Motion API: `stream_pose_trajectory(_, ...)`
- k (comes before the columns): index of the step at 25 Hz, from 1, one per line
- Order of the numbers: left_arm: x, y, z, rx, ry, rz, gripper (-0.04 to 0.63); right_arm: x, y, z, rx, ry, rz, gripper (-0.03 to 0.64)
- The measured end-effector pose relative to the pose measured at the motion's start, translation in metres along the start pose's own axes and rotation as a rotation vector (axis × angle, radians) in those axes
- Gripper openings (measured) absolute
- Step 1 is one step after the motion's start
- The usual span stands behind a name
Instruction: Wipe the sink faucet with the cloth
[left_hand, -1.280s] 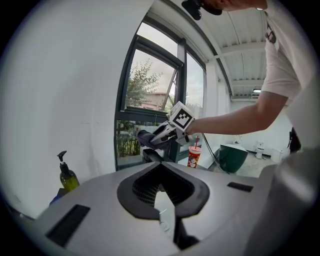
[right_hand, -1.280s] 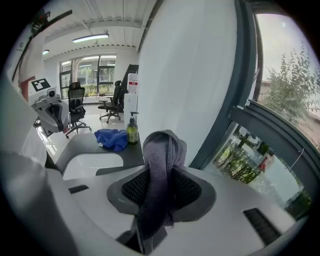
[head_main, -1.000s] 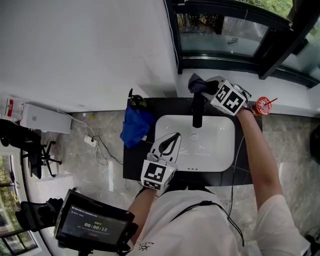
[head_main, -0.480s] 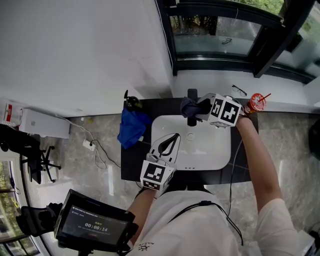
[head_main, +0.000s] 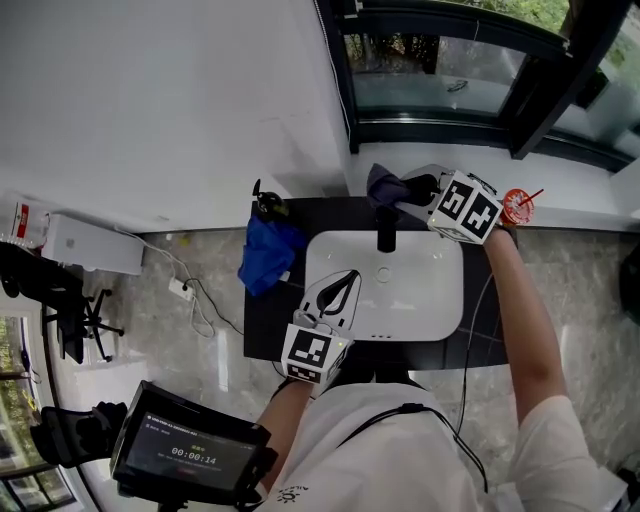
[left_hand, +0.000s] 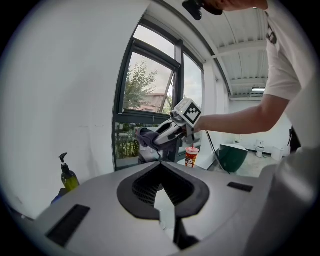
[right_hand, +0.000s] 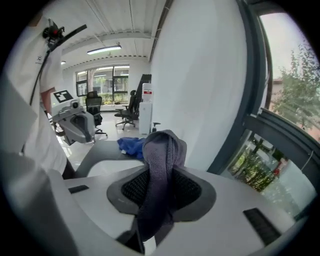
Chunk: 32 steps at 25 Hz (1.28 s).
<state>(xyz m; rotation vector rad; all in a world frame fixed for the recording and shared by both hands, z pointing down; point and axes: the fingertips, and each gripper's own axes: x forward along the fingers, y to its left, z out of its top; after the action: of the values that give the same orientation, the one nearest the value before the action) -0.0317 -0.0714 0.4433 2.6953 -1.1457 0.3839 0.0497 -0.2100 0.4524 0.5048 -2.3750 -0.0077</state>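
Observation:
A black faucet (head_main: 386, 232) stands at the back of the white sink (head_main: 435, 315). My right gripper (head_main: 405, 190) is shut on a dark grey cloth (head_main: 383, 182), held at the faucet's top, close to the wall. In the right gripper view the cloth (right_hand: 162, 150) bulges up between the jaws and hides their tips. From the left gripper view I see the same cloth (left_hand: 145, 136) in the right gripper (left_hand: 161, 136). My left gripper (head_main: 345, 278) hovers over the sink's front left rim, shut and holding nothing.
A blue cloth (head_main: 268, 250) lies on the dark counter (head_main: 262, 325) left of the sink, with a soap bottle (head_main: 264, 203) behind it. A red cup with a straw (head_main: 517, 207) stands at the back right. A window ledge (head_main: 560, 185) runs behind.
My right gripper dipped with the cloth down onto the faucet half a second ago and has come back up toward the wall. The left gripper has stayed put.

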Motion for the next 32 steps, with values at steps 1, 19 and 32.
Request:
stream_pose_trajectory(1, -0.001, 0.001, 0.000, -0.001, 0.000, 0.006, -0.006, 0.002, -0.013, 0.001, 0.006, -0.003, -0.044, 0.121)
stream_pose_trajectory(19, -0.013, 0.010, -0.006, -0.012, 0.012, 0.045, -0.006, 0.038, -0.018, -0.031, -0.001, 0.145, -0.030, 0.121)
stream_pose_trajectory(32, -0.005, -0.005, 0.001, 0.001, -0.001, -0.005, -0.006, 0.011, 0.075, -0.032, -0.024, 0.116, 0.271, 0.121)
